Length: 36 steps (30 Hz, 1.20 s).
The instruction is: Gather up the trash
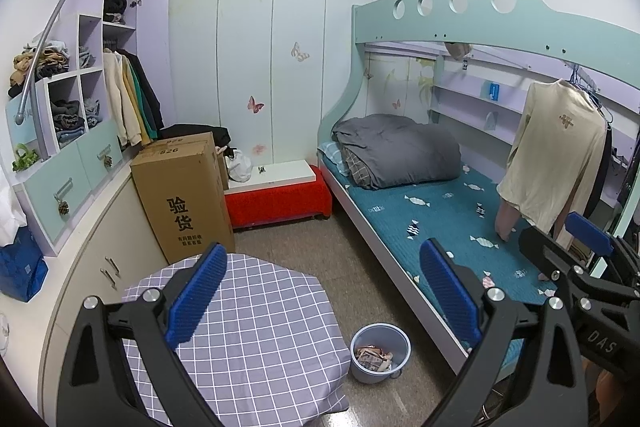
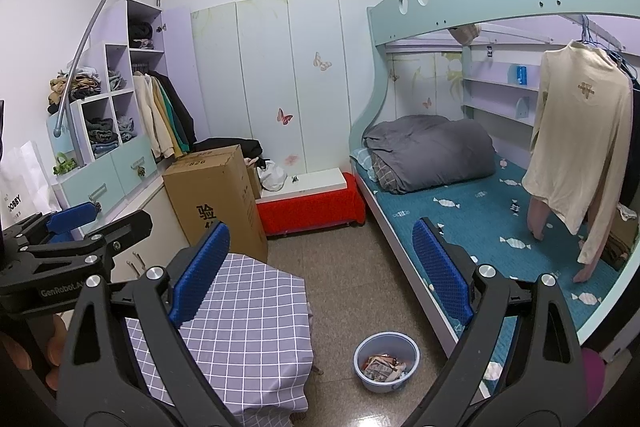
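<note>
Blue plastic bin (image 1: 380, 351) sits on the floor beside the bed (image 1: 432, 211), paper trash (image 1: 374, 358) inside (light, crumpled). I'd pinch its rim. My left gripper (image 1: 320, 301) and right gripper (image 2: 320, 275) gape wide, empty.

Crumpled paper trash (image 2: 385, 366) in the round light-blue plastic bin (image 2: 412, 347): individual pieces too small to tell. Grey checked cloth-covered tabletop (image 1: 256, 331) cut off by bottom edge, partly hidden behind left tool (image 1: 320, 301).
</note>
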Each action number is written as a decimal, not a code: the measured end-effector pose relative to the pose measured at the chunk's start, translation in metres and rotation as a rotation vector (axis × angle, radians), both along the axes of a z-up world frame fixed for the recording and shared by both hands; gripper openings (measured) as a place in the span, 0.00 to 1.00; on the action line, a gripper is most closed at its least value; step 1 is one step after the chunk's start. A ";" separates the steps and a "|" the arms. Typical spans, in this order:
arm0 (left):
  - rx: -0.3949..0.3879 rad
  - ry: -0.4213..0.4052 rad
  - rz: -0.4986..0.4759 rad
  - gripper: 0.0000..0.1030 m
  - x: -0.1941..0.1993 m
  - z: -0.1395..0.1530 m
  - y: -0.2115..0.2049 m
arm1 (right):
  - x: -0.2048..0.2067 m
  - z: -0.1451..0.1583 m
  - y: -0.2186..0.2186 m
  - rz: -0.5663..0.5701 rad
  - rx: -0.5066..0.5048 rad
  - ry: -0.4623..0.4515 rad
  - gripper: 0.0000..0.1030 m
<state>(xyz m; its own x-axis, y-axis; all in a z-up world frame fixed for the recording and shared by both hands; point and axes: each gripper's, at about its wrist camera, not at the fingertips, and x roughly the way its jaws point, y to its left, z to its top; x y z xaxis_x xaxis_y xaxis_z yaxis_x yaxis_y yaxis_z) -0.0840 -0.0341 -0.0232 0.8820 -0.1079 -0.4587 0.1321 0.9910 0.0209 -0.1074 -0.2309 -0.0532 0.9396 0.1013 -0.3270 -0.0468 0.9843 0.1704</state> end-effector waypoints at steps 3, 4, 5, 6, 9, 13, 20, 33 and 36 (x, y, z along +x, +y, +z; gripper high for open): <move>0.000 0.003 -0.001 0.93 0.001 -0.001 0.001 | 0.001 -0.001 0.000 0.000 -0.001 0.001 0.88; -0.001 0.006 -0.001 0.93 0.002 -0.001 0.001 | 0.001 -0.001 0.000 0.000 -0.001 0.002 0.88; -0.001 0.009 -0.001 0.93 0.003 -0.002 0.001 | 0.002 -0.002 0.000 0.001 -0.002 0.004 0.88; -0.001 0.011 -0.001 0.93 0.004 -0.002 0.001 | 0.002 -0.003 0.001 0.002 -0.003 0.006 0.88; 0.000 0.018 0.003 0.93 0.008 -0.003 0.001 | 0.008 -0.004 0.000 0.007 -0.002 0.015 0.88; -0.002 0.033 0.018 0.93 0.015 -0.006 -0.003 | 0.018 -0.008 -0.003 0.023 -0.001 0.026 0.88; 0.009 0.057 0.056 0.93 0.035 -0.013 -0.017 | 0.045 -0.017 -0.016 0.065 0.008 0.045 0.88; 0.008 0.102 0.135 0.93 0.083 -0.025 -0.059 | 0.100 -0.031 -0.063 0.128 0.007 0.097 0.88; 0.006 0.114 0.153 0.93 0.089 -0.029 -0.064 | 0.108 -0.033 -0.068 0.141 0.001 0.104 0.88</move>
